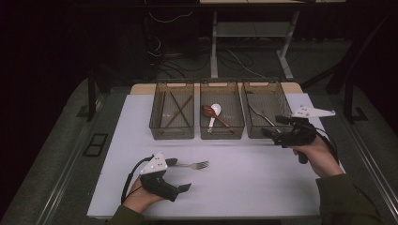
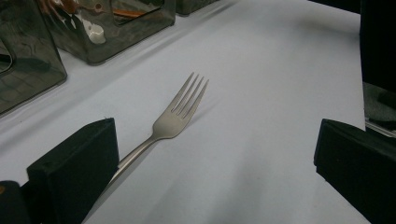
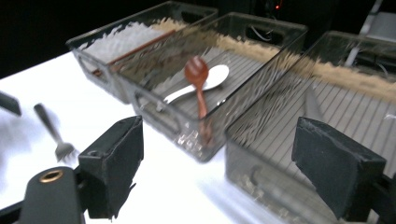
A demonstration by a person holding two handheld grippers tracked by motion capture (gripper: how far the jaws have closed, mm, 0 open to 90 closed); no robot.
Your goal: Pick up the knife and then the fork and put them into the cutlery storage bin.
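Sorting looks mostly done: chopsticks (image 1: pixel 174 111), spoons (image 1: pixel 212 114) and some cutlery already sit in the three bins (image 1: pixel 220 135). One fork (image 1: pixel 196 165) is left near-left on the table; left gripper (image 1: pixel 179 176) wide open beside its handle, right gripper (image 1: pixel 274 126) open, empty over the right bin.

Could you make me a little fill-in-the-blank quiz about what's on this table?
1. The silver metal fork lies on the white ____.
2. The number of clear plastic bins in the row is ____.
3. The red wooden spoon and the white spoon share the ____ bin.
4. The left gripper has its jaws ____.

Missing words: table; three; middle; open
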